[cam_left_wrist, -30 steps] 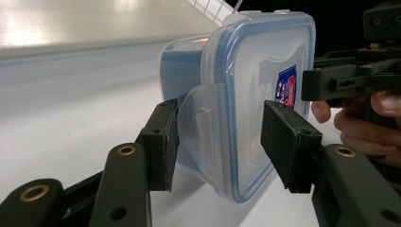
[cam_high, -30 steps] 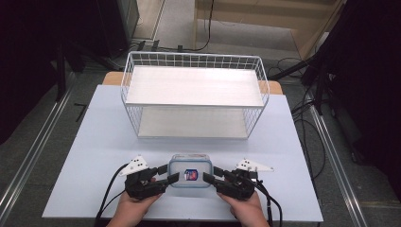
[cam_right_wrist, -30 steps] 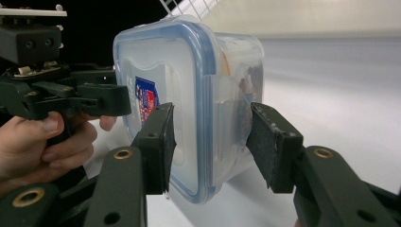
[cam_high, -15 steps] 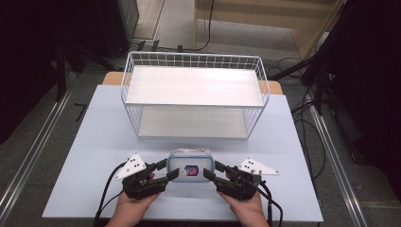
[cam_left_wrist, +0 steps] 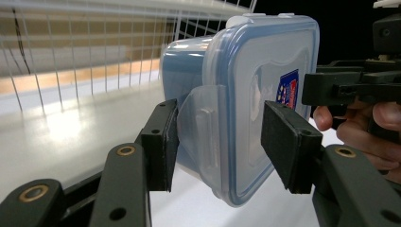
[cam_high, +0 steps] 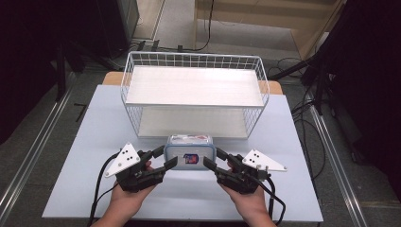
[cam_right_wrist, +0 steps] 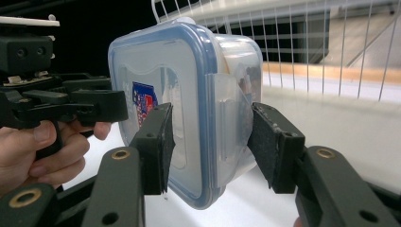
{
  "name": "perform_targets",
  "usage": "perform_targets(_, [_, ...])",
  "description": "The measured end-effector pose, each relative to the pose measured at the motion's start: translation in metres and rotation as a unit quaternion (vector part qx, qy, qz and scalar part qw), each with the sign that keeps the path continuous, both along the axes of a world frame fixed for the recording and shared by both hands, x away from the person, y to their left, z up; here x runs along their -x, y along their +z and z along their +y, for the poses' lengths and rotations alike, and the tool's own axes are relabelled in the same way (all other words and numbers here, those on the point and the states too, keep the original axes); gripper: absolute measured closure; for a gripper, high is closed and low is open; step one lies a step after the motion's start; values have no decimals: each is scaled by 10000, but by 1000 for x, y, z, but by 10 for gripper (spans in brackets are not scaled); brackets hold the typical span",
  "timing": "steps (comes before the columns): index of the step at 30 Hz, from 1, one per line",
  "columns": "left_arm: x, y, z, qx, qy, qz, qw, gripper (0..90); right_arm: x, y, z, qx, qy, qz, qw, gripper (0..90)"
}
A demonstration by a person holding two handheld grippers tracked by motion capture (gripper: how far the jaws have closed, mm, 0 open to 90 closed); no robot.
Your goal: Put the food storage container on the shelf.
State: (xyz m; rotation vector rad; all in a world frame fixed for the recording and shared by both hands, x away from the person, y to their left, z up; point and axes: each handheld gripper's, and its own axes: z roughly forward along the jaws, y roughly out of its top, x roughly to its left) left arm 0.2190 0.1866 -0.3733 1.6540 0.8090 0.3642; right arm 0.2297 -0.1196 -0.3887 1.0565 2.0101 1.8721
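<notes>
A clear plastic container (cam_high: 189,150) with a blue-rimmed lid and a red-and-blue label hangs above the white table (cam_high: 85,156), tilted so its lid faces the person. My left gripper (cam_high: 165,157) is shut on its left side. In the left gripper view the pads of this gripper (cam_left_wrist: 217,142) clamp the side latch flap of the container (cam_left_wrist: 246,85). My right gripper (cam_high: 213,158) is shut on the opposite side. In the right gripper view its pads (cam_right_wrist: 210,142) pinch the lid rim and the flap of the container (cam_right_wrist: 189,80). A hand holds each gripper.
A white wire basket shelf (cam_high: 194,61) with a white board on top and an open lower level stands just beyond the container. Cables trail from both grippers toward the near table edge. Dark floor, rails and cables surround the table.
Both grippers have risen together with the container between them, lifting it off the table. It now sits higher in the picture, nearer the basket's front.
</notes>
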Motion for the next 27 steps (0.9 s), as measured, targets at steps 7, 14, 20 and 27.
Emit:
perform_targets(7, [-5,21,1,79,29,-296,9995,479,-3,21,3,-53,-62,-318,9995,523])
perform_targets(14, [-8,34,0,86,27,-505,9987,478,-6,34,3,-88,-107,-566,9983,523])
perform_targets(20, [-12,46,-2,95,20,-635,9979,478,-8,43,2,-146,-150,-700,9973,523])
perform_targets(27, [-16,62,-4,110,-1,-811,9966,478,-11,58,-1,-215,-201,-867,9958,523])
